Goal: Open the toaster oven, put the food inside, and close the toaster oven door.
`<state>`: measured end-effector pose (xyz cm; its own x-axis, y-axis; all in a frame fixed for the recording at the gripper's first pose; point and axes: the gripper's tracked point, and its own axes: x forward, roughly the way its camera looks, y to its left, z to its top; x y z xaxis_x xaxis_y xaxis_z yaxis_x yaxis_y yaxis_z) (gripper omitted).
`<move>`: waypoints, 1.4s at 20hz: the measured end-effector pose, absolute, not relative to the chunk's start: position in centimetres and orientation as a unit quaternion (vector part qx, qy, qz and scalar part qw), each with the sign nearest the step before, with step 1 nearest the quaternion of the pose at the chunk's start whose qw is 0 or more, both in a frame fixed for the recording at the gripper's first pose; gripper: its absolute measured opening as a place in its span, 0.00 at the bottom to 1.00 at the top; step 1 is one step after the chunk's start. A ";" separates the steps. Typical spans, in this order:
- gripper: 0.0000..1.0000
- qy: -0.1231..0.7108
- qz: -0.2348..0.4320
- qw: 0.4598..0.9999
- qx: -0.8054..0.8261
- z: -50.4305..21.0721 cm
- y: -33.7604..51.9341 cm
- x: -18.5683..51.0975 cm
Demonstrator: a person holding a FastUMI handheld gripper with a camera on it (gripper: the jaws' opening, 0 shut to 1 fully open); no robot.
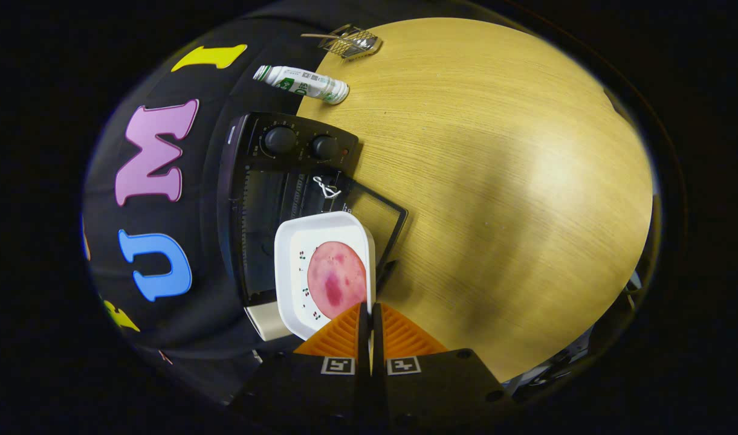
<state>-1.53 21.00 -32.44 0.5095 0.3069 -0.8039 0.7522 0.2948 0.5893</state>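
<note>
Plate pinched at the open toaster oven

Gripper [369,314] clamps the white plate's [296,241] rim; pink food slice [336,279] at 11 o'clock ahead; toaster oven [284,181] door [378,214] open; bottle [301,83] beyond at 12.

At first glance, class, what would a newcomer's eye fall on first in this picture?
The white plate with a pink slice of food, its rim pinched between the fingers of the gripper, held before the black toaster oven with its door open. Beyond the oven, a white bottle lies on the wooden table.
</note>
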 end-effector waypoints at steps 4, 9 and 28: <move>0.05 0.440 -0.219 0.649 0.581 -33.6 23.6 1.6; 0.05 0.384 -0.279 0.634 0.611 -34.7 24.9 6.7; 0.12 0.329 -0.300 0.580 0.682 -37.4 26.2 14.9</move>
<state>14.87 26.22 -37.43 0.6036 0.1003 -0.7909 0.7968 -0.1117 0.5939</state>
